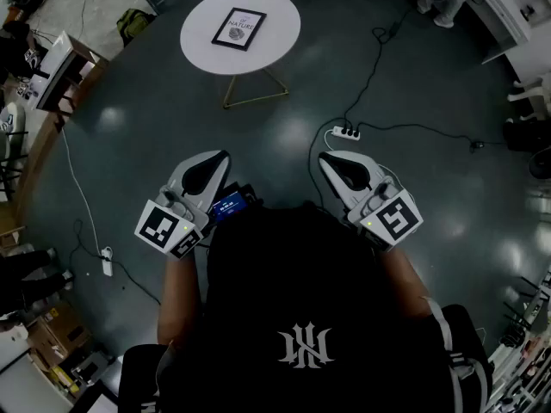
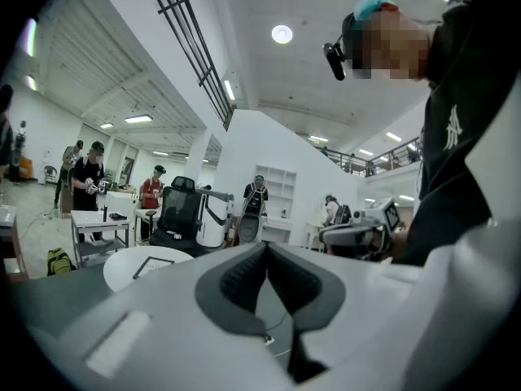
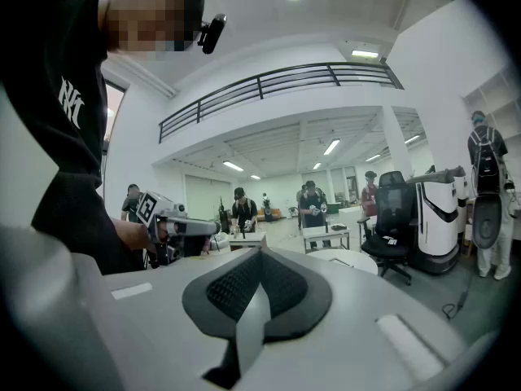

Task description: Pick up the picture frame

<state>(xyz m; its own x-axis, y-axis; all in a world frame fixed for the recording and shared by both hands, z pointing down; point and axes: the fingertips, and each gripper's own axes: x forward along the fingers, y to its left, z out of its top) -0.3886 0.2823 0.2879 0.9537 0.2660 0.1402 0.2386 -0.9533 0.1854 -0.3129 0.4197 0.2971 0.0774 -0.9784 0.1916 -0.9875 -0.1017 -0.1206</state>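
A black picture frame [image 1: 239, 28] with a white print lies flat on a round white table [image 1: 275, 46] far ahead in the head view. The frame [image 2: 152, 265] shows small at the left gripper view's lower left on the same table [image 2: 122, 277]. My left gripper [image 1: 225, 155] and right gripper [image 1: 324, 157] are held close to my body, well short of the table, both shut and empty. In the gripper views the left jaws [image 2: 265, 247] and right jaws [image 3: 260, 251] meet at their tips. The table's edge [image 3: 346, 257] peeks past the right gripper.
A power strip [image 1: 346, 132] with cables lies on the dark floor between me and the table. A second strip [image 1: 107, 261] sits at the left. Desks and boxes line the left edge. A black office chair [image 2: 181, 210] and several people stand beyond the table.
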